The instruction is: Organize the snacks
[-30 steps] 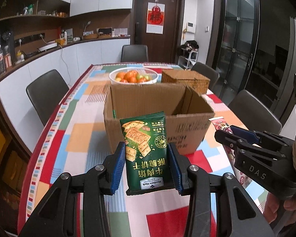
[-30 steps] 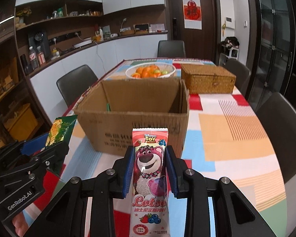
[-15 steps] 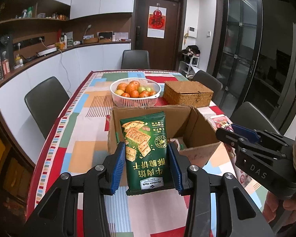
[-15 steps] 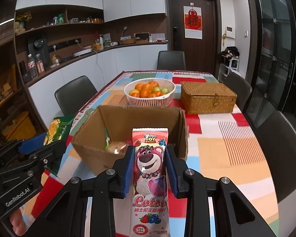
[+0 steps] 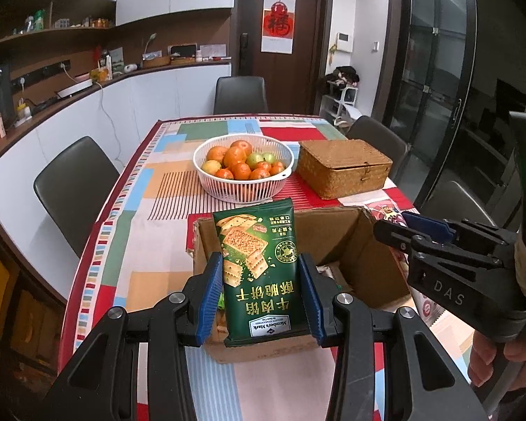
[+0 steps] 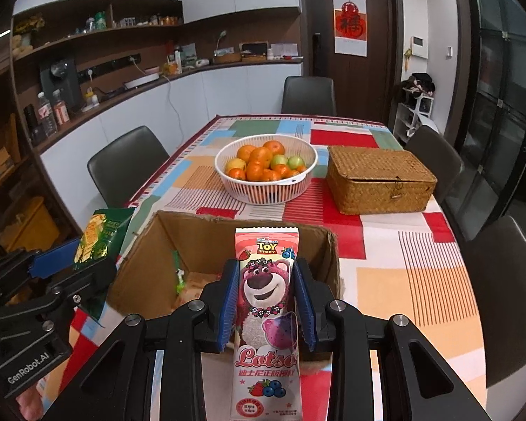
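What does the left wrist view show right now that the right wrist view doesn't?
Only the left wrist view shows the left tongs shut on the green cracker packet, front on. Only the right wrist view shows the right tongs shut on the pink Lotso snack, front on. Both show the open cardboard box, fruit basket and wicker box.

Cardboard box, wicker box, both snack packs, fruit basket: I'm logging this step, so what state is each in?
Cardboard box: open, some items inside.
Wicker box: lid shut.
Green cracker pack: clamped in left gripper, above the box.
Pink Lotso pack: clamped in right gripper.
Fruit basket: full of fruit.
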Demonstrator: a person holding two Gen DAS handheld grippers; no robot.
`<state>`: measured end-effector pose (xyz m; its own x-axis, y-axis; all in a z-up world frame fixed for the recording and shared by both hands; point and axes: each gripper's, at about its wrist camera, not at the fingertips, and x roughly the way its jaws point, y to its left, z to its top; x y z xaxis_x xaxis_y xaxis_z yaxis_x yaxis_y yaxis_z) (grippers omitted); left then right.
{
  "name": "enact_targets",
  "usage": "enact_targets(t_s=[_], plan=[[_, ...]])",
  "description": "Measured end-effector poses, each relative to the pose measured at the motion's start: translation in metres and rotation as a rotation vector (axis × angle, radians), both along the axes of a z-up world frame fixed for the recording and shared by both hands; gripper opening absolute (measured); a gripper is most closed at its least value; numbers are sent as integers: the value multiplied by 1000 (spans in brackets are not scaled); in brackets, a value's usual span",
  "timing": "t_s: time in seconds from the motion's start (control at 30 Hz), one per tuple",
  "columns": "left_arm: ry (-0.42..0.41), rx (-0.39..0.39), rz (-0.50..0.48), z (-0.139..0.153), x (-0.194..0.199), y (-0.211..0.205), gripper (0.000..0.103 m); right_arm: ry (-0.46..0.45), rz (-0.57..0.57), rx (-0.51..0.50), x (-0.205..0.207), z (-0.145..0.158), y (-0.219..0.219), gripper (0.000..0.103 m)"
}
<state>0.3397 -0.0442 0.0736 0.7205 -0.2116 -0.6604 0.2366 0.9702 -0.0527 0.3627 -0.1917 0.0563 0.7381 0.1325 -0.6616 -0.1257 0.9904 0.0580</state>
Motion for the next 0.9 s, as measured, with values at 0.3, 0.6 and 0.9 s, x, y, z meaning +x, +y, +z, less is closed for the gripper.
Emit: enact_targets(t_s=[0.3, 0.6, 0.9], plan=[[59, 80, 21, -10, 33, -7, 46, 28, -18, -15, 36, -7, 4, 33], [38, 79, 52, -12, 21, 3, 53, 55, -33, -35, 39, -17, 3, 41], [-53, 47, 67, -5, -29, 15, 64, 14, 11, -63, -12, -20, 10, 52]])
